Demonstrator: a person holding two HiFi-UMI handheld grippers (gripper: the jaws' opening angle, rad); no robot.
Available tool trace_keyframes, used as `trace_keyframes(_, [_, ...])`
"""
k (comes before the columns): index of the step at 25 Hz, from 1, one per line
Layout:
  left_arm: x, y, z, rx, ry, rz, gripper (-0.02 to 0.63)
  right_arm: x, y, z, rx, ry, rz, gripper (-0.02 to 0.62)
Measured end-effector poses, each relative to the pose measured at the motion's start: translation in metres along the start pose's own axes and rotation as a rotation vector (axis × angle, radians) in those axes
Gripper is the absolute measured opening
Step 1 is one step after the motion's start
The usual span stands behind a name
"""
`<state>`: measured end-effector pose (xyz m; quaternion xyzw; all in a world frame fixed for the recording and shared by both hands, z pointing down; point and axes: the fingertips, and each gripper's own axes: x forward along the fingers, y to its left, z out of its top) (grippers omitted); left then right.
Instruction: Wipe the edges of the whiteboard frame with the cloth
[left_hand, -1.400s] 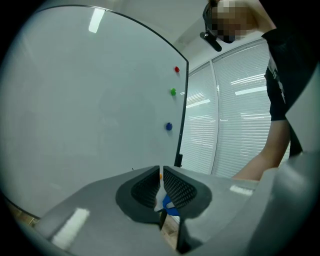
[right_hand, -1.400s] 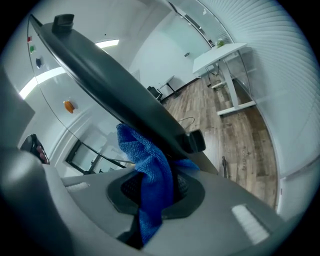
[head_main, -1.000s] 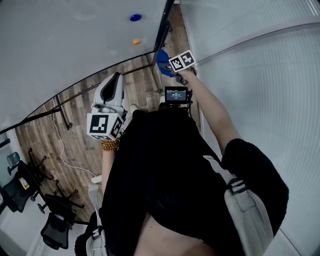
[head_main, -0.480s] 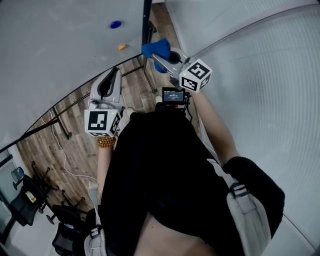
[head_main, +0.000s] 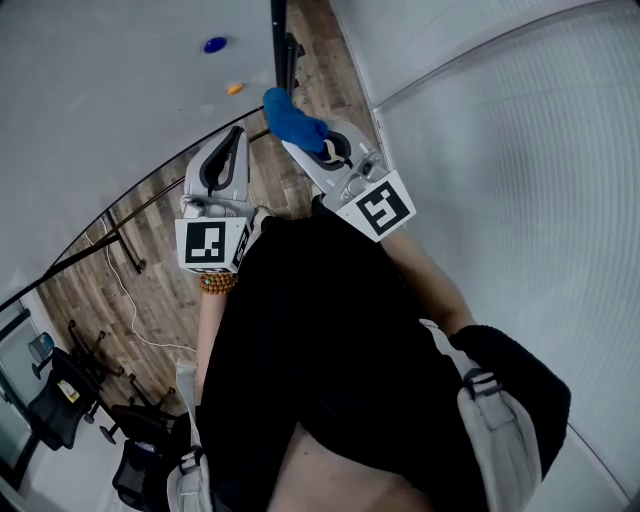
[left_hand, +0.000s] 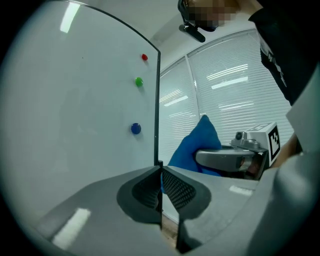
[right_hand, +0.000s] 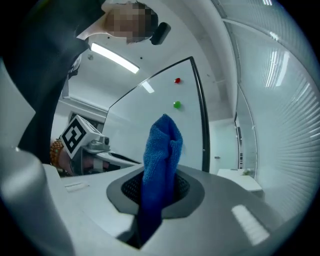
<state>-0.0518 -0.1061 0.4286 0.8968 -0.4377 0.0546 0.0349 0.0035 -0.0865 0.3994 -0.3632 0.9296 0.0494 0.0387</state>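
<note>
Now: my right gripper (head_main: 306, 140) pinches the blue cloth (head_main: 292, 118) between its jaws, and the cloth's free end stands up past the pads. The cloth sits just beside the dark frame (head_main: 277, 35) at the right edge of the whiteboard (head_main: 110, 80); I cannot tell if they touch. My left gripper (head_main: 236, 140) has its jaws pressed together with nothing between them, pointed toward that same frame edge. 3 magnets (left_hand: 136, 128) on the board: red, green, blue.
</note>
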Motion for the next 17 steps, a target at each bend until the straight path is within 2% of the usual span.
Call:
trace_keyframes(6, [-0.008,0.014,-0.011,-0.016,0.029,0.043,0.111,0.013,0.046,0.005,0.078,-0.044,0.126,0.067])
trace_keyframes(10, [-0.022,0.024,-0.01,-0.019,0.058,0.094,0.11,0.011,0.066,-0.011,0.043,0.09,0.191,0.067])
trace_keyframes(17, [-0.046,0.017,-0.004,-0.039,0.086,0.158,0.11,0.008,0.079,0.005,0.053,0.097,0.225,0.066])
